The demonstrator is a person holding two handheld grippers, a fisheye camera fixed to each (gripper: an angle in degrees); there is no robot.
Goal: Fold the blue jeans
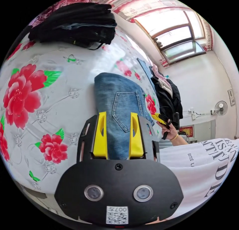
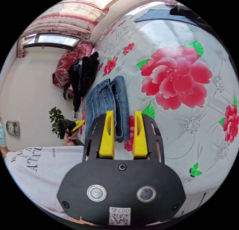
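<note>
The blue jeans [image 1: 119,103] lie folded into a compact bundle on a white bed cover with red flowers [image 1: 62,95], a back pocket facing up. My left gripper [image 1: 118,114] hovers over their near end, its yellow jaws open and holding nothing. In the right gripper view the jeans [image 2: 107,103] show their stacked folded edges. My right gripper [image 2: 123,113] is open at their near corner and grips nothing. Each gripper appears in the other's view, held in a hand: the right gripper [image 1: 160,118] and the left gripper [image 2: 77,124].
A pile of dark clothes [image 1: 74,23] sits further along the bed. Another heap of black and light garments [image 1: 166,95] lies past the jeans. A blue garment [image 2: 159,15] lies at the far end. The person's white printed shirt [image 2: 37,165] is close by.
</note>
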